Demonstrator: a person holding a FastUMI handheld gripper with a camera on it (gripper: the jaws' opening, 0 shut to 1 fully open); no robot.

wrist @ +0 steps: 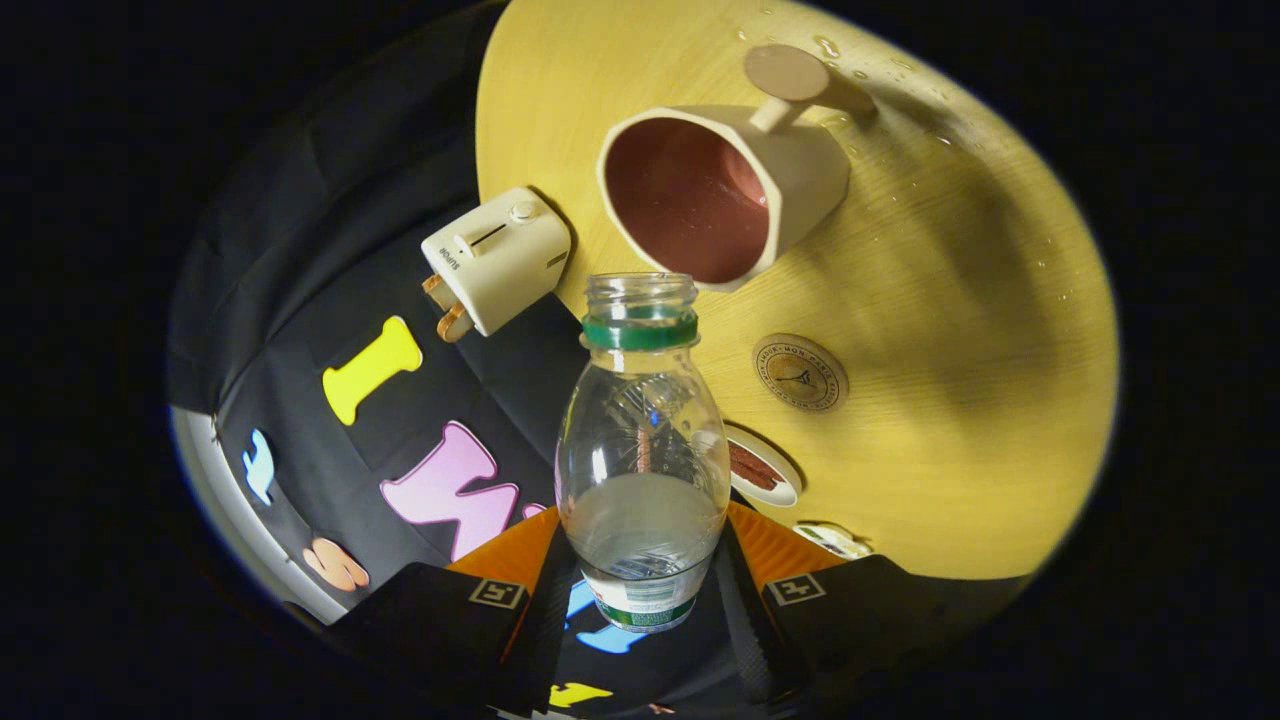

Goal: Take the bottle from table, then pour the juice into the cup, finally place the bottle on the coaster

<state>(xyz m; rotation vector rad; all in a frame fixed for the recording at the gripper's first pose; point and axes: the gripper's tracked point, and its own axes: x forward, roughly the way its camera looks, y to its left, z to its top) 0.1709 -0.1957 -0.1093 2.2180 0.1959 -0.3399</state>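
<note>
Tool fingers clamp the uncapped bottle.

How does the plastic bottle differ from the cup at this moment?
The plastic bottle is clear with a narrow mouth; the cup is opaque beige with a wide mouth. The bottle is held between the hand-held gripper fingers; the cup stands on the table. Both are open.

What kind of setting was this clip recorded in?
Probably a staged recording booth rather than a home: a light wooden table backed by a black cloth wall, holding props, a cup, a small toaster and a coaster. The gripper holds an uncapped bottle.
</note>
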